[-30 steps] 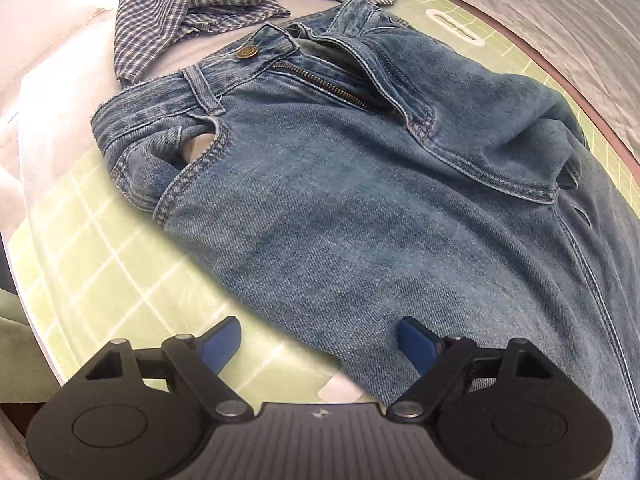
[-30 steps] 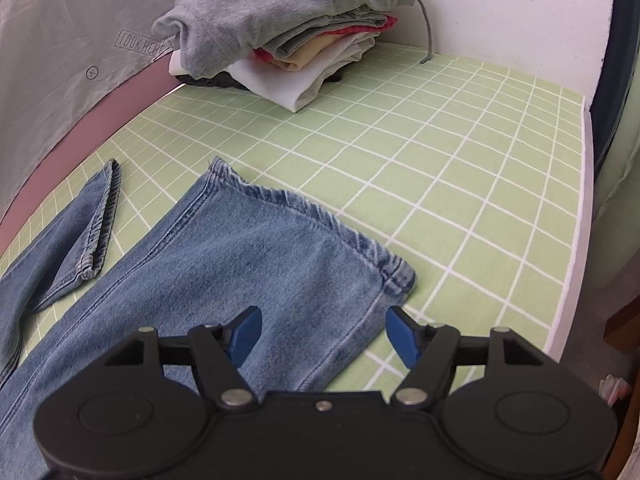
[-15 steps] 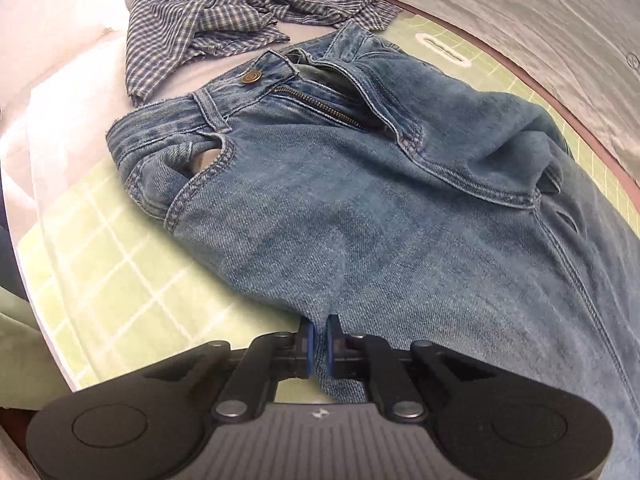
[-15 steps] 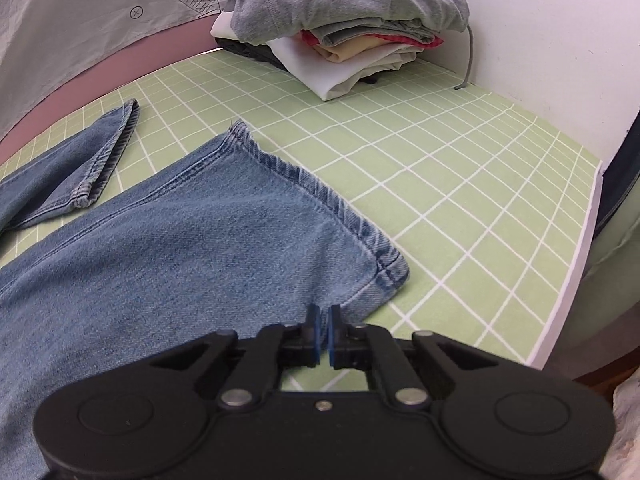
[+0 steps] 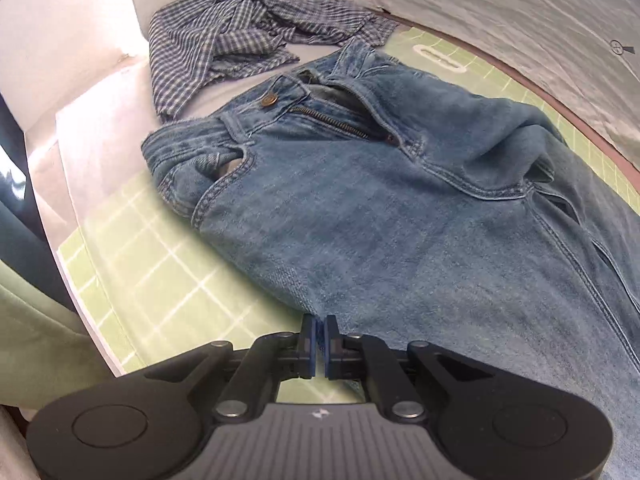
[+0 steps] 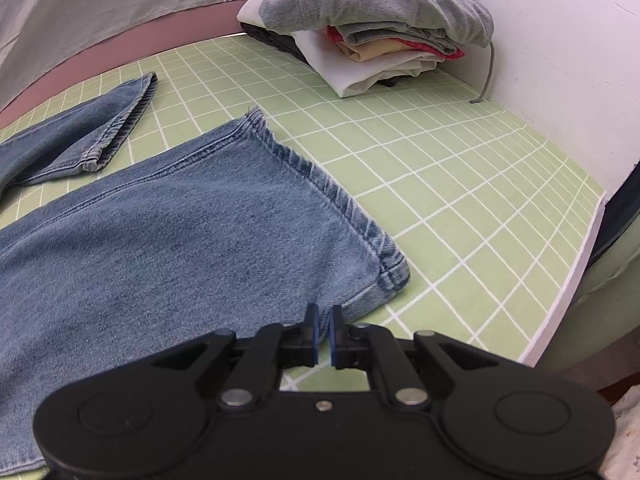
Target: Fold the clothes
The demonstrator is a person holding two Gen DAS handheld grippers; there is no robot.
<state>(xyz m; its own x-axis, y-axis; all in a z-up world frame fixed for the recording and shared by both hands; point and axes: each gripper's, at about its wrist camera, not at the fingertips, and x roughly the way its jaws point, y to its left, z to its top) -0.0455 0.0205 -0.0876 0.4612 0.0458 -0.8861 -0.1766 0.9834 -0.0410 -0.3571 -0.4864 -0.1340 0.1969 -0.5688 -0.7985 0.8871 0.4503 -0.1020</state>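
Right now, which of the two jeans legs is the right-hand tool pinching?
The nearer, wider-looking leg, lying flat: the right gripper has its jaws shut on its near edge, beside the hem corner. The other leg lies farther off, untouched.

This looks like a staged recording station for laundry folding rather than a lived-in room. A light green mat printed with a white grid (image 6: 460,184) covers a white board across the right wrist frame, ringed at the upper left by grey fabric sheeting marked with crosshair targets (image 6: 100,4). At top centre, a stack of folded garments under a grey sweatshirt (image 6: 372,20) waits; the left wrist frame's upper left holds a crumpled blue checked shirt (image 5: 240,40).
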